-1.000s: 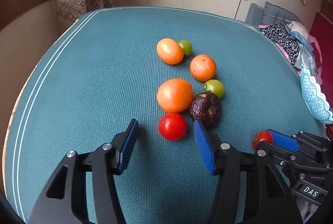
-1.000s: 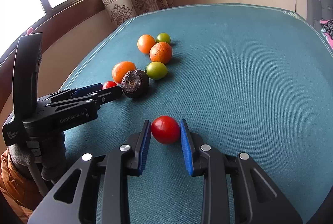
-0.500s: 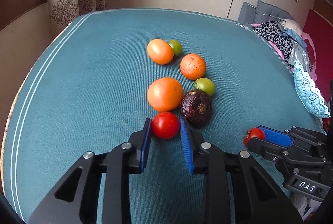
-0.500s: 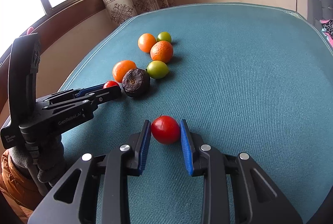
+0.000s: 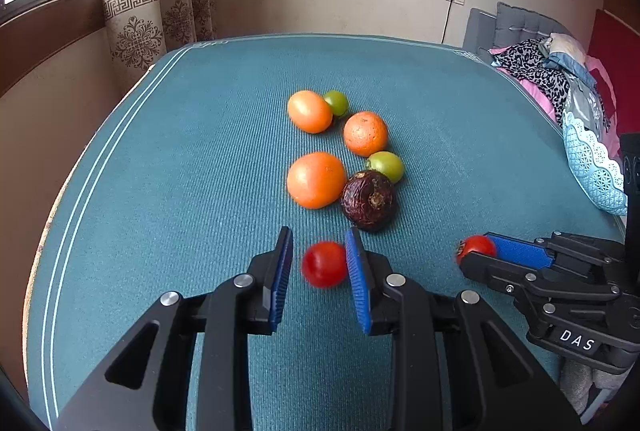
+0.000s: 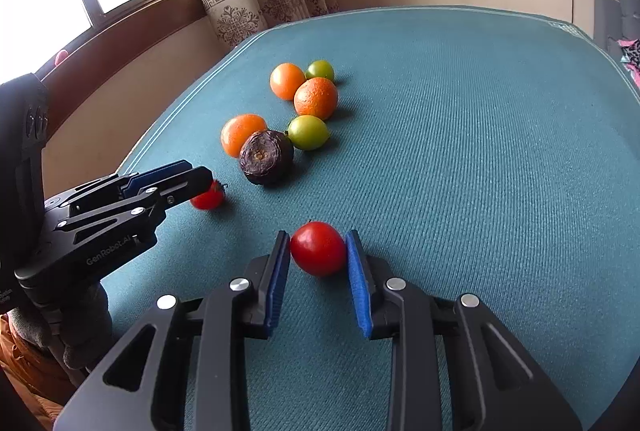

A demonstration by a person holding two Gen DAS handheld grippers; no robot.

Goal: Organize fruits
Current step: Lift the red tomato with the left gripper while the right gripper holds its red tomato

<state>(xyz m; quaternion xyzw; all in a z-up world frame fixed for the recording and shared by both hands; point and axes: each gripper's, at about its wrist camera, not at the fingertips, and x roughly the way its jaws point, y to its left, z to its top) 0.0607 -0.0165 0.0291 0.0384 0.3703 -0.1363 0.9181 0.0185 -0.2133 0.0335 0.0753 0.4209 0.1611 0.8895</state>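
Note:
My left gripper [image 5: 319, 263] is shut on a small red tomato [image 5: 324, 264], pulled back from the fruit cluster; a small gap shows at its left pad. My right gripper [image 6: 318, 251] is shut on a second red tomato [image 6: 318, 249] low over the cloth. It also shows in the left wrist view [image 5: 476, 246]. The cluster holds a dark purple fruit [image 5: 369, 200], a large orange fruit [image 5: 316, 179], an orange [image 5: 365, 133], another orange fruit [image 5: 309, 111] and two green fruits [image 5: 385, 166] [image 5: 336, 102].
The table is covered by a teal cloth [image 5: 200, 159] with white edge stripes at left. A light blue basket [image 5: 592, 167] sits at the right edge by piled clothes. A curtain and window lie beyond the far left.
My left gripper closed around the small red tomato, then drew it back away from the dark purple fruit. My right gripper kept its tomato and barely moved.

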